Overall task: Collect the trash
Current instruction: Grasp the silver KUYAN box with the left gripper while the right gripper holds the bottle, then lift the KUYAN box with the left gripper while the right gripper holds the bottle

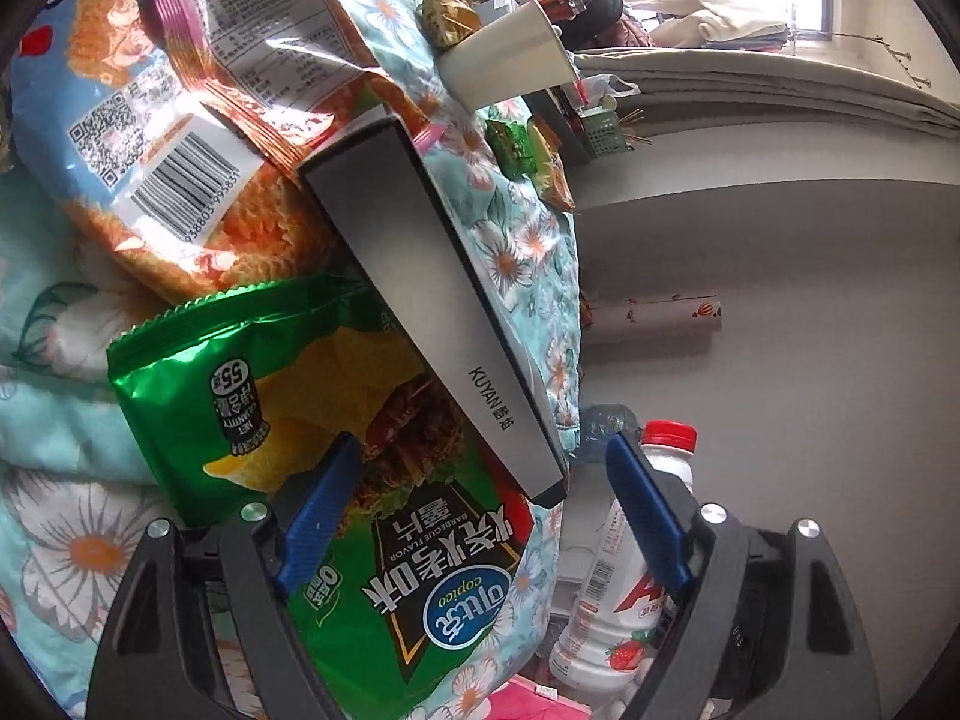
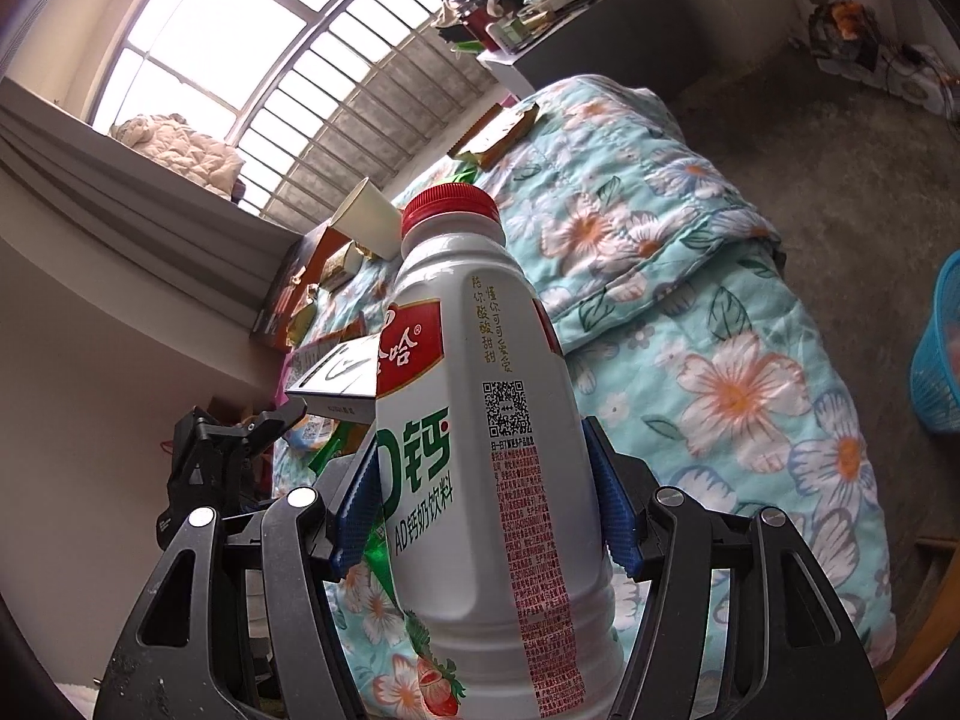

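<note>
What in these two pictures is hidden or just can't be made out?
- Blue basket, right wrist view: cut by the edge; contents blurred.
- White bottle: bottom cut off; blocks the bedspread behind.
- Green chip bag, left wrist view: partly hidden under the grey box.

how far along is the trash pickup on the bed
Early, by the look of it. In hand: the right tongs are shut on the white milk drink bottle. The left tongs are open over the green chip bag, holding nothing. Left on the floral quilt: the orange snack bag, the grey box, the paper cup and small wrappers. A blue basket stands on the floor.
</note>
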Motion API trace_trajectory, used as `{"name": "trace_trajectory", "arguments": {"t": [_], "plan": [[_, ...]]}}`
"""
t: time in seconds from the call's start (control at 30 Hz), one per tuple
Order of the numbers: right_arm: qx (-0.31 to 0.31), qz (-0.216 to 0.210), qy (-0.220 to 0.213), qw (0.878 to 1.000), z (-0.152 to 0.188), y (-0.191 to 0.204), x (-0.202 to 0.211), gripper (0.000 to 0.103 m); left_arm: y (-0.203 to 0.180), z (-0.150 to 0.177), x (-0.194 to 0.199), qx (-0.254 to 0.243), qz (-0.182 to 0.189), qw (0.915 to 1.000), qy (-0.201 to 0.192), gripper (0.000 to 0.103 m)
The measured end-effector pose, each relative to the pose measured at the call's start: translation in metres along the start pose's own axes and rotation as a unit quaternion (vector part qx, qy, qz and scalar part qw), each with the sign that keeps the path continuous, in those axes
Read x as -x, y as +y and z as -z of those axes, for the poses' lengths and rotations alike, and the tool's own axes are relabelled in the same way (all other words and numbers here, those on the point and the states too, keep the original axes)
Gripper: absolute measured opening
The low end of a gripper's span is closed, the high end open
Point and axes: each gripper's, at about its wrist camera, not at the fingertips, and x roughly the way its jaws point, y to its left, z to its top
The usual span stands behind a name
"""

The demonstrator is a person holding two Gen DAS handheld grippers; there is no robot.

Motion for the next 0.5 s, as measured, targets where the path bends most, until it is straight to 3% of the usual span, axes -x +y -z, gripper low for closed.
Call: {"name": "trace_trajectory", "arguments": {"t": [0.1,0.2,0.5], "plan": [[-0.005,0.003,0.000,1.000,0.002,-0.007,0.003,0.059,-0.005,-0.002,-0.002,0.005,-0.002,0.9999,-0.015,0.079],[-0.014,0.006,0.003,1.000,0.005,-0.015,0.005,0.059,-0.006,-0.003,-0.002,0.020,-0.010,0.9995,-0.022,0.071],[-0.020,0.003,0.000,1.000,0.013,-0.023,0.018,0.059,-0.005,0.000,-0.007,0.040,0.003,0.9987,-0.032,0.030]]}}
